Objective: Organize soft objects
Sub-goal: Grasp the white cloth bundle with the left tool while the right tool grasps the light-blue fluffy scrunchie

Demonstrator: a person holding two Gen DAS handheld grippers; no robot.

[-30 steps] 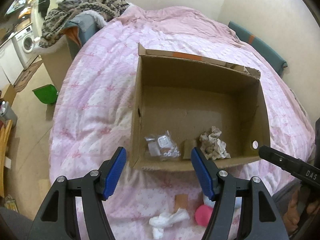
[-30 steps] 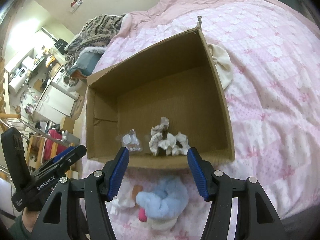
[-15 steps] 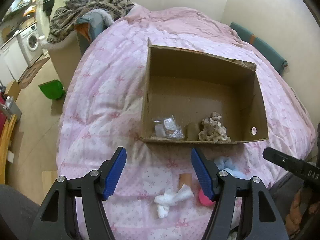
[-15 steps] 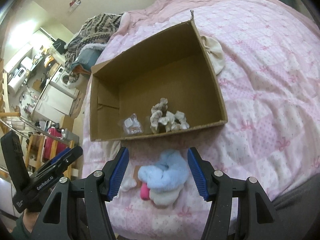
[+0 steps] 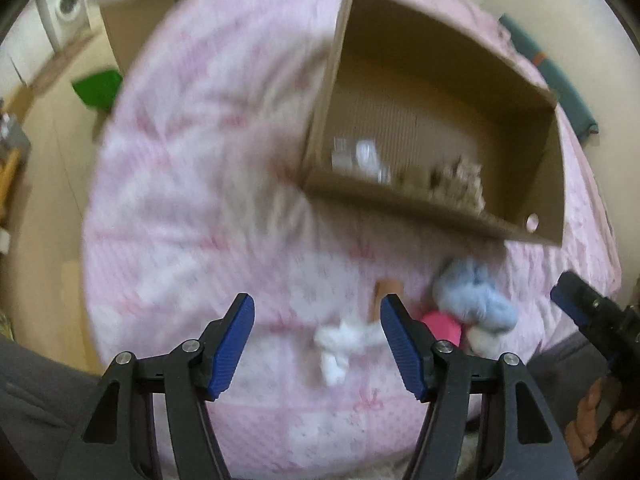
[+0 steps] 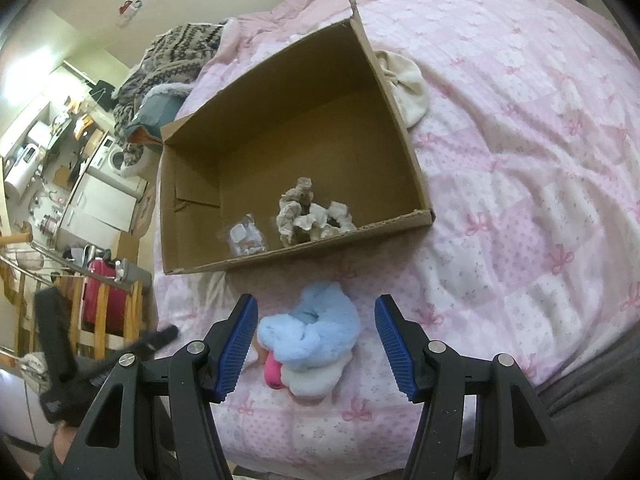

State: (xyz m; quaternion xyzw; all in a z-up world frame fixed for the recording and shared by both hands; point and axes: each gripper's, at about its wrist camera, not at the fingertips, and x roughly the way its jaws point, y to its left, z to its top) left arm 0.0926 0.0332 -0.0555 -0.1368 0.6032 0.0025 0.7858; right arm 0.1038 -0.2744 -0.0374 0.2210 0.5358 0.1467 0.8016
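An open cardboard box [image 6: 400, 132] lies on the pink bed; inside are a crumpled beige cloth [image 6: 308, 216] and a clear plastic packet [image 6: 246, 236]. In front of it lie a fluffy blue soft item [image 6: 316, 328], a pink one [image 6: 272, 372] and a white one [image 6: 316, 380]. My right gripper [image 6: 316, 344] is open, held just above the blue item. In the blurred left wrist view the box [image 5: 552, 168], blue item [image 5: 472, 296], pink item [image 5: 440, 326] and a white cloth [image 5: 340, 340] show. My left gripper [image 5: 316, 344] is open over the white cloth.
A cream cloth [image 6: 404, 80] lies beside the box's right wall. A patterned blanket pile [image 6: 172, 60] sits at the bed's far left. Shelves, a washing machine [image 5: 64, 4] and a green bin [image 5: 98, 88] stand on the floor to the left.
Both grippers have pulled back from the box and lowered toward the soft items in front of it. The left view is now motion-blurred. Both stay open.
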